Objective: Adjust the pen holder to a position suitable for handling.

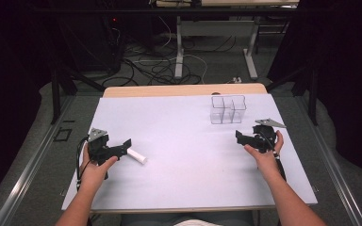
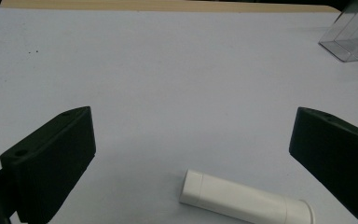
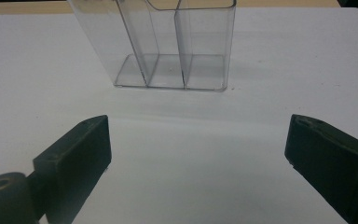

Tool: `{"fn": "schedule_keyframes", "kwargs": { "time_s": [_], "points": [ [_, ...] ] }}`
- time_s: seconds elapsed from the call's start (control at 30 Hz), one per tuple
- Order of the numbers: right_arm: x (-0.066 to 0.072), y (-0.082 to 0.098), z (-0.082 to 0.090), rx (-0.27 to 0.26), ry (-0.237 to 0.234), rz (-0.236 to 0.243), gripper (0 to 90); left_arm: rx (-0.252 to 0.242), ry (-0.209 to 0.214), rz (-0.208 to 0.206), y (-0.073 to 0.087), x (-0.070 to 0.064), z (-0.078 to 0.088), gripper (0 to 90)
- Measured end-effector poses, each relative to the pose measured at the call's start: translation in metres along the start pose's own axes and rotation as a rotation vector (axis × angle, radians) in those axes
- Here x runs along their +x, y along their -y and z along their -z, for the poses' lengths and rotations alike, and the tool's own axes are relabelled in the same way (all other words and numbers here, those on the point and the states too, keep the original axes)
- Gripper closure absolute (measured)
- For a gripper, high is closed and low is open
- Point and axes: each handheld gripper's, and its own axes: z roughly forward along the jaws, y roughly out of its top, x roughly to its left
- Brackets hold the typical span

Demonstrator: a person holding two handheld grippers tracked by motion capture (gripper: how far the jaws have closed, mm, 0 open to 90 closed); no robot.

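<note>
Both tongs gape; tube (image 2: 247, 201) lies unhemmed mid-table.

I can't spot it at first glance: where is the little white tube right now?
In the high view the white tube lies flat on the white table, at the left side just ahead of the left tool, far from the clear box.

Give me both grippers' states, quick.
Left gripper: open, white tube lying between its jaws, not gripped.
Right gripper: open, holding nothing, facing the clear box.
</note>
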Motion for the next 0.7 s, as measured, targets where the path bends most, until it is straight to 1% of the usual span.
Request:
{"fn": "schedule_keyframes", "kwargs": {
  "time_s": [0.07,0.13,0.17,0.2,0.23,0.27,0.37,0.4,0.5,0.53,0.57,0.67,0.7],
  "points": [
    [-0.001,0.0,0.001,0.003,0.004,0.009,9.9,0.001,-0.001,0.012,0.0,0.001,0.0,0.2],
    [-0.002,0.001,0.002,0.009,0.005,0.039,13.7,-0.001,-0.001,0.014,0.0,0.001,0.0,0.2],
    [-0.001,0.001,0.003,0.015,0.007,0.034,15.0,-0.001,-0.003,0.014,0.0,0.001,0.0,0.2],
    [-0.001,0.001,0.003,0.013,0.007,0.049,15.0,-0.003,-0.006,0.011,0.0,0.001,-0.001,0.3],
    [-0.001,0.001,0.003,0.013,0.007,0.049,15.0,-0.002,-0.009,0.009,-0.001,0.001,0.0,0.3],
    [-0.001,0.0,0.004,0.016,0.007,0.061,15.3,-0.003,-0.011,0.008,0.0,0.002,0.0,0.3],
    [-0.001,-0.004,0.006,0.007,-0.008,0.059,17.5,-0.001,-0.021,0.005,0.001,0.002,0.0,0.2],
    [-0.002,-0.006,0.006,0.002,-0.008,0.07,18.6,-0.003,-0.023,0.006,0.002,0.003,0.001,0.2],
    [-0.003,-0.013,0.007,0.002,-0.012,0.069,21.1,-0.011,-0.023,0.015,0.003,0.004,0.002,0.2],
    [-0.003,-0.015,0.008,0.003,-0.013,0.069,22.5,-0.013,-0.026,0.027,0.003,0.006,0.003,0.2],
    [-0.003,-0.015,0.008,0.003,-0.013,0.069,22.5,-0.013,-0.026,0.027,0.003,0.006,0.003,0.2],
    [-0.006,-0.027,0.01,0.0,-0.014,0.078,25.4,-0.011,-0.032,0.037,0.004,0.008,0.003,0.2],
    [-0.006,-0.027,0.01,0.0,-0.014,0.078,25.4,-0.011,-0.032,0.037,0.004,0.008,0.003,0.2]
  ]
}}
